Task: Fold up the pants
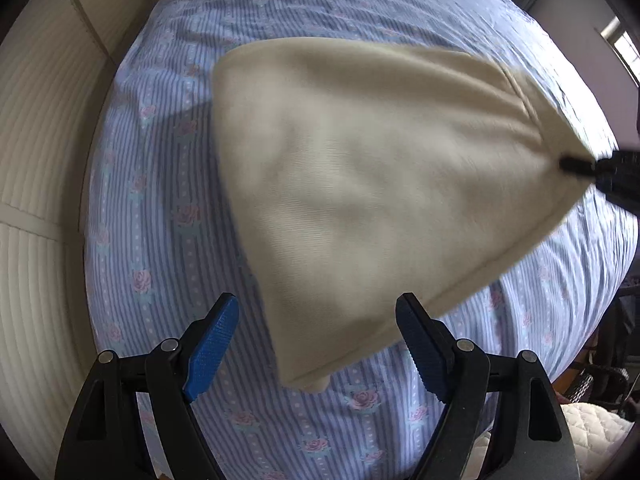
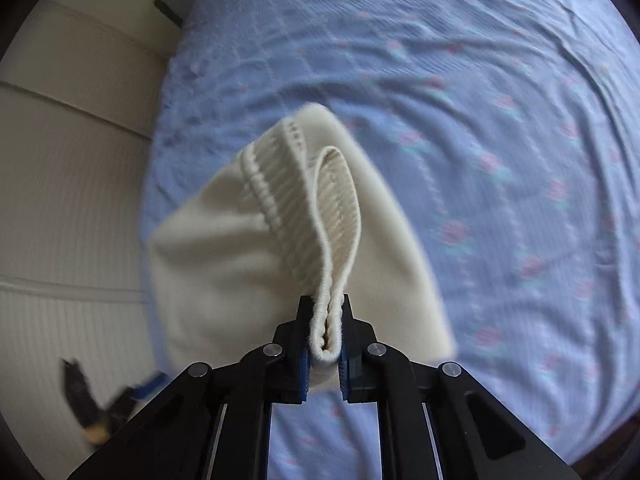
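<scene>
Looking along my left claw [image 1: 316,344], I see its two blue pads [image 1: 212,348] spread wide apart with nothing between them, hovering above the bed [image 1: 160,220] and its blue striped, rose-patterned sheet. To the left of the bed stands a cream ribbed headboard or wall panel [image 1: 36,160]. The cream pants [image 1: 360,184] hang lifted over the sheet, stretched into a rough triangle, with their lower corner drooping just past my left claw's tips. Whether that corner touches the sheet I cannot tell. Farther right, the cloth is drawn tight to a point where my right claw [image 2: 325,340] has it. From the right wrist view, that claw is clamped on the ribbed waistband [image 2: 320,240], which is doubled into a loop between the pads. The rest of the pants falls away below it.
</scene>
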Available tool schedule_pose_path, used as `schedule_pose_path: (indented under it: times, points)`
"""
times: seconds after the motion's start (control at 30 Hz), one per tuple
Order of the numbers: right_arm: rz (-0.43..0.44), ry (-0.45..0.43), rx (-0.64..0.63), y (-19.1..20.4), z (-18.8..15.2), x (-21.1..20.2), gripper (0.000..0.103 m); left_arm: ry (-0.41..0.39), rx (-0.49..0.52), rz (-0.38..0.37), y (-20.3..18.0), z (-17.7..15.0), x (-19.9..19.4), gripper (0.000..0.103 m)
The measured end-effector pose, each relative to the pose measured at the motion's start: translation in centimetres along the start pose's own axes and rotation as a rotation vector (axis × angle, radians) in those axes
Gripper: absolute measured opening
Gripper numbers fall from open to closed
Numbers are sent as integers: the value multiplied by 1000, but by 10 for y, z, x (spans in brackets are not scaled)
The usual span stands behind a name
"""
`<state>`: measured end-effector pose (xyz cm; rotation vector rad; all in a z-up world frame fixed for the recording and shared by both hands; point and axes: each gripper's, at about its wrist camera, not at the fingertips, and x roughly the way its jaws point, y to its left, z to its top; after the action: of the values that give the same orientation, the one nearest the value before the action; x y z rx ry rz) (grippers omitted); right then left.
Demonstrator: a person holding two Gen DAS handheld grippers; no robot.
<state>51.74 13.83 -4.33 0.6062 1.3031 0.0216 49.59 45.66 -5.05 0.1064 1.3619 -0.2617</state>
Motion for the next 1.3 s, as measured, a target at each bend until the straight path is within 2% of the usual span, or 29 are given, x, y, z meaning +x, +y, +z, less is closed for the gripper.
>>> schedule_pose_path:
  times: [0.1, 0.17, 0.2, 0.27, 0.33, 0.43, 0.57, 0.7, 0.9, 1.03, 1.2, 1.3]
  points:
    - [-27, 42, 81, -29, -1, 15, 12, 13, -3, 11, 3, 3, 6, 80]
    - [-43, 59, 87, -36, -1, 22, 25, 16, 2, 14, 1, 3, 8, 81]
    - [-63, 60, 68, -33, 0, 24, 29, 17, 3, 16, 1, 3, 9, 81]
    - [-104, 60, 13, -24, 3, 25, 44, 28, -2, 27, 0, 2, 13, 81]
    - [-144, 55, -26, -20, 3, 23, 52, 42, -25, 34, 5, 1, 20, 81]
    - [-156, 32, -67, -14, 4, 13, 52, 70, -64, 44, 11, -3, 29, 82]
    - [-177, -11, -125, -7, -2, -10, 55, 58, -97, 59, 13, -8, 26, 81]
    - [-174, -52, -174, -6, -13, -38, 58, -19, -90, 92, 1, -14, -2, 81]
    - [-160, -136, -216, -15, -30, -90, 73, -188, -98, 76, -33, -23, -69, 81]
    - [-141, -189, -230, -35, -45, -137, 78, -313, -95, 80, -80, -28, -121, 90]
    - [-97, -226, -242, -72, -61, -201, 79, -403, -69, 59, -142, -40, -168, 94]
    - [-101, -264, -267, -94, -71, -241, 84, -452, -67, 37, -191, -52, -194, 96]
